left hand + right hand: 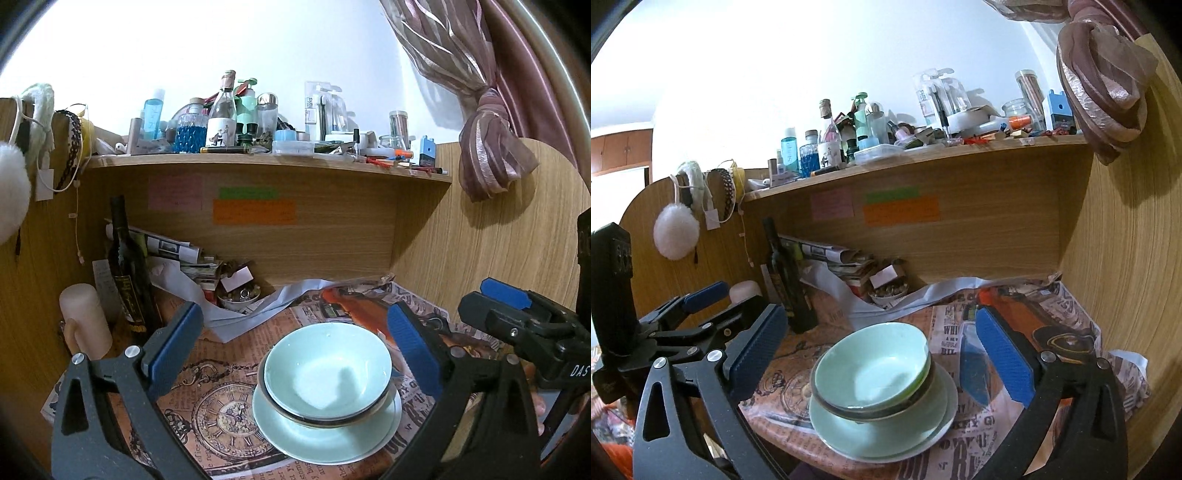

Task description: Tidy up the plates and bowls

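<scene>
A pale green bowl (pixel 327 373) sits nested in another bowl whose dark rim shows beneath it, and both stand on stacked pale green plates (pixel 295 439) on the newspaper-covered desk. The same stack shows in the right wrist view, bowl (pixel 871 365) on plates (pixel 871 435). My left gripper (pixel 295 350) is open and empty, held above and just before the stack. My right gripper (pixel 882 354) is open and empty, also just before the stack. The right gripper shows at the right edge of the left wrist view (pixel 517 317), and the left gripper shows at the left of the right wrist view (pixel 701 306).
A dark wine bottle (pixel 127 269) and a pale candle (pixel 85 317) stand at the left. A small bowl of trinkets (pixel 238 297) and a paper pile (pixel 184 258) lie at the back. A crowded shelf (pixel 266 162) hangs above. A wooden side panel (pixel 1126 258) closes the right.
</scene>
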